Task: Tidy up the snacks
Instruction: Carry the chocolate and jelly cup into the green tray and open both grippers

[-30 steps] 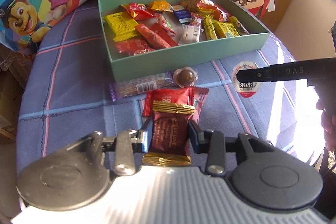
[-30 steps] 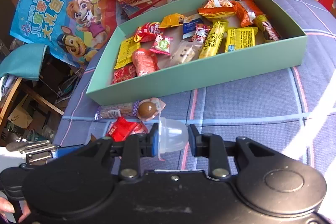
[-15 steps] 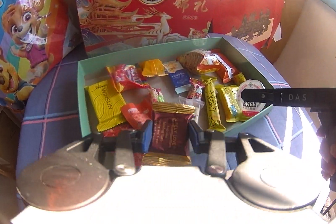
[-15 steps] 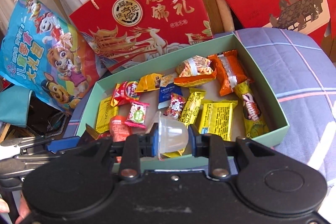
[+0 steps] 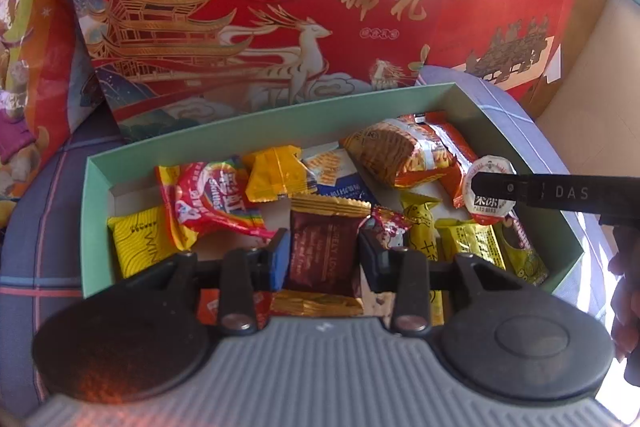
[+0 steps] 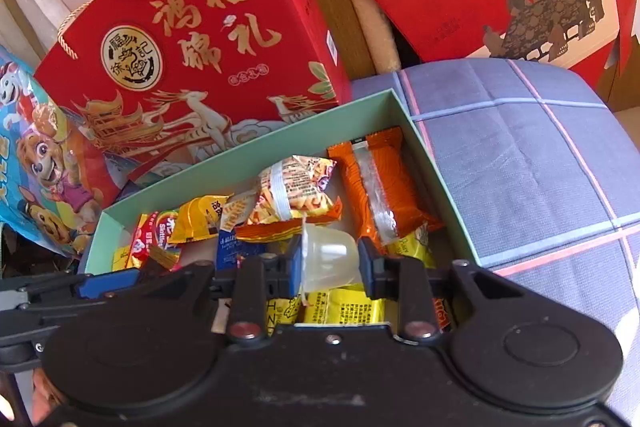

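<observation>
So I've got a snack in each hand right now: my left gripper (image 5: 322,255) is clamped on a maroon candy (image 5: 322,251) and my right gripper (image 6: 329,263) is pinching a little jelly cup (image 6: 328,257), both hanging over the green box (image 5: 96,187) that's already stuffed with packets. The candy is a light, crinkly foil pillow, soft in the middle, so I'm squeezing it across the flat body between the crimped gold ends; those ends would just fold and slip out. The cup is stiffer but smooth and tapered, so I'd guess it can squirt out if I press too hard, and gripping its side walls below the lid (image 5: 490,195) seems the safe spot. Compared to a second ago, both snacks were low over the blue cloth (image 6: 540,155) in front of the box, near the loose stuff on the table; now they're up and past the front wall, over the pile, with the red bag (image 5: 248,19) filling the view behind.
</observation>
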`<state>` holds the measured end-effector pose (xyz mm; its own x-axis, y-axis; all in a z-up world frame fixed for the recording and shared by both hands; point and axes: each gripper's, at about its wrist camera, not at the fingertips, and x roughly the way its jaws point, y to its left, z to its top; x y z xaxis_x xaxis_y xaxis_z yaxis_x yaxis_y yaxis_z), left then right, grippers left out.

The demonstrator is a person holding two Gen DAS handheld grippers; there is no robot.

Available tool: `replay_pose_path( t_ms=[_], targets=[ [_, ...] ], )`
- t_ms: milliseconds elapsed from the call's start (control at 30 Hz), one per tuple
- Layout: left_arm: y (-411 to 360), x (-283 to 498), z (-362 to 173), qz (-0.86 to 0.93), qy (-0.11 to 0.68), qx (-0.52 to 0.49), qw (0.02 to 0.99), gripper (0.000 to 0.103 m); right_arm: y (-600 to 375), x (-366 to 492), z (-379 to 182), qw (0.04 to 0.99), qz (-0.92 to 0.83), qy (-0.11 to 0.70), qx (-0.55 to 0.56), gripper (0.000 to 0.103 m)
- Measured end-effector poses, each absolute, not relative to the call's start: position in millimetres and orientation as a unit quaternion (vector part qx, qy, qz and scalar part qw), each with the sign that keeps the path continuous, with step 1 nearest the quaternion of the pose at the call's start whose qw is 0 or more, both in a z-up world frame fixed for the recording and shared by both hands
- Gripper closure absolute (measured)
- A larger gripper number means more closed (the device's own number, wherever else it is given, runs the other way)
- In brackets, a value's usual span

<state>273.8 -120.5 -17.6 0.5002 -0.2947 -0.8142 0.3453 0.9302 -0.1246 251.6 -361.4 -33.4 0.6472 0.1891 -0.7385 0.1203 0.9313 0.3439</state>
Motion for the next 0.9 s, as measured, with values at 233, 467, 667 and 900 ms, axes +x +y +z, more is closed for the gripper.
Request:
replay_pose_path(
  t_ms=[233,467,667,900],
  targets=[
    [-123,275,-16,-0.148,0.446,0.058,0.881,0.013,-362,255,-29,0.896,0.012,0.403,0.187,0.021],
    [-105,261,-2,-0.117,0.436,0.055,0.891,0.000,-357,237,-11,0.903,0.008,0.391,0.178,0.000],
    [-87,235,9,-0.115,0.437,0.036,0.891,0.000,-348,209,-1,0.899,0.016,0.397,0.186,0.000],
    [-68,191,14,-0.116,0.440,0.029,0.890,0.000,-332,169,10,0.896,0.026,0.402,0.186,0.000]
  ],
)
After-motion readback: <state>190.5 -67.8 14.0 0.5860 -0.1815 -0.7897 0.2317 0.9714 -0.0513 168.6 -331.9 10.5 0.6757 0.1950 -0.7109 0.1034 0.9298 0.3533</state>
